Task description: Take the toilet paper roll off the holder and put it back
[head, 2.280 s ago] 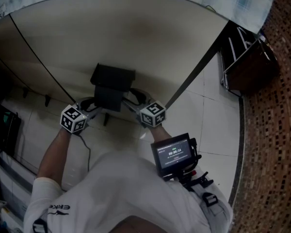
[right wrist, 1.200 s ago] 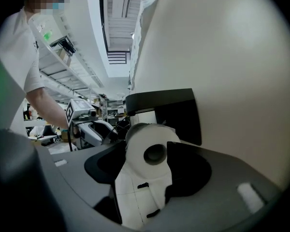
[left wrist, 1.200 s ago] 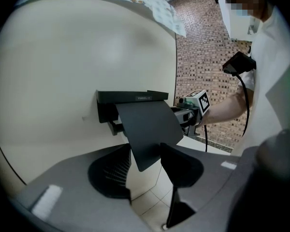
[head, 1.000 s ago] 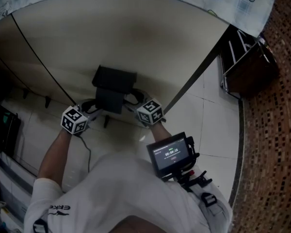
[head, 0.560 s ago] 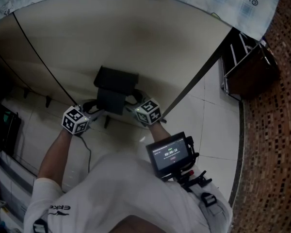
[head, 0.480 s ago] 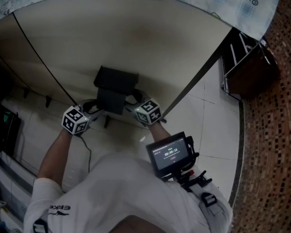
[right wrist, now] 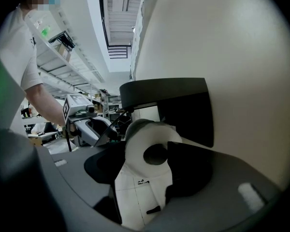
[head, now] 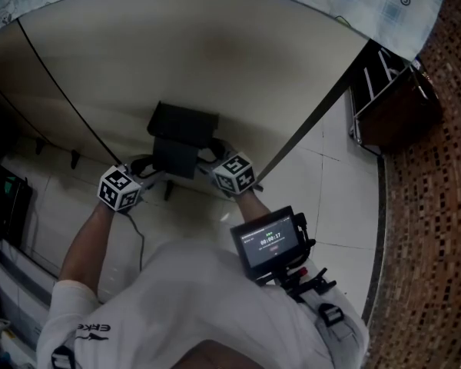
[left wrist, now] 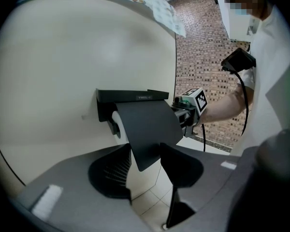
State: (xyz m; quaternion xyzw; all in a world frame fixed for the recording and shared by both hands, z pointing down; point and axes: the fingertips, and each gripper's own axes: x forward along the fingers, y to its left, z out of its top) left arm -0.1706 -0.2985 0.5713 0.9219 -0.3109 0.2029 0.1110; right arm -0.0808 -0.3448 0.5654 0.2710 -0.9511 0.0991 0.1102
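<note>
At the centre of the left gripper view, the left gripper [left wrist: 146, 153] has its jaws released and well apart, gripping nothing. The lower corner of the holder's black flap [left wrist: 147, 124] hangs between them, with no contact evident.

Across at the right gripper [right wrist: 147, 149], the jaws also stand wide, with the end face of the toilet paper roll [right wrist: 135, 141] between them. The frame-right jaw overlaps the roll's edge and the frame-left jaw lies at its opposite edge. Whether the pads press on it cannot be determined.

The roll sits in the holder [head: 180, 133], which is fixed to the cream wall [head: 215, 60] at mid-frame of the head view. Both grippers flank the holder and point slightly downward, and the forearms [head: 88, 241] reach up from the lower frame.
</note>
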